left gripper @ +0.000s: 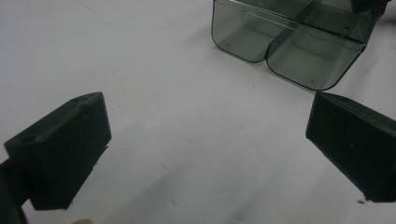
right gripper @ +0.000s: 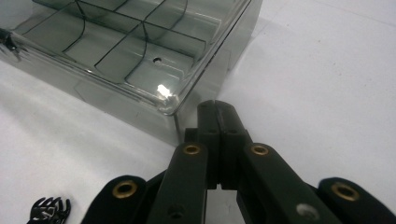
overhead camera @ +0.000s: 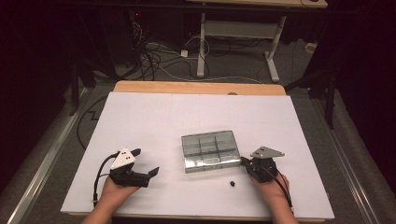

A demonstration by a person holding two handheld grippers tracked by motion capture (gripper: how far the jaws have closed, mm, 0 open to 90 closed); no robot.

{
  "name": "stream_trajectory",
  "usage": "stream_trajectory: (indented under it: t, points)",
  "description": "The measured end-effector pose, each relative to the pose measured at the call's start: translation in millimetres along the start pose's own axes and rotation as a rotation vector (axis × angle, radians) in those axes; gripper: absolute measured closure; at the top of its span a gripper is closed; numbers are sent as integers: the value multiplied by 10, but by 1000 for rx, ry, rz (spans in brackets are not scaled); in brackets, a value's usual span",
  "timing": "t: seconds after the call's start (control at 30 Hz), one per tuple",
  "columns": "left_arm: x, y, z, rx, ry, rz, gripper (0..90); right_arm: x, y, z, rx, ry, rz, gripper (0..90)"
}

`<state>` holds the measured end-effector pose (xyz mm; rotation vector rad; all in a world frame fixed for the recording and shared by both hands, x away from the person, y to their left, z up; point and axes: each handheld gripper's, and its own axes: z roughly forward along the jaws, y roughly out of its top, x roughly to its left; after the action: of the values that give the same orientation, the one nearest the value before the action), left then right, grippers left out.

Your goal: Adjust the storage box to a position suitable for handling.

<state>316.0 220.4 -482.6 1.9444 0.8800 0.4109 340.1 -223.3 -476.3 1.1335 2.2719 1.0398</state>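
A: We see the clear, smoky-grey plastic compartment box (overhead camera: 208,150) lying near the middle of the white tabletop (overhead camera: 154,121), between our two hands.

B: Our right gripper (overhead camera: 244,161) has its jaws pressed together with nothing between them, its tip just beside the box's near right corner; in the right gripper view (right gripper: 215,108) we cannot tell whether it touches.

A: Our left gripper (overhead camera: 145,162) stands wide, holding nothing, apart from the box.

B: A small black claw hair clip (overhead camera: 232,183) lies on the tabletop just in front of the box, near our right hand (overhead camera: 273,185).
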Motion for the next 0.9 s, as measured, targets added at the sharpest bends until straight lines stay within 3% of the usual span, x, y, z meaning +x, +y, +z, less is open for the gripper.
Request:
stream_trajectory:
  t: [0.9]
  points:
    - [3, 2, 5, 5, 1, 1, 0, 232, 81, 99, -9, 43, -59, 900]
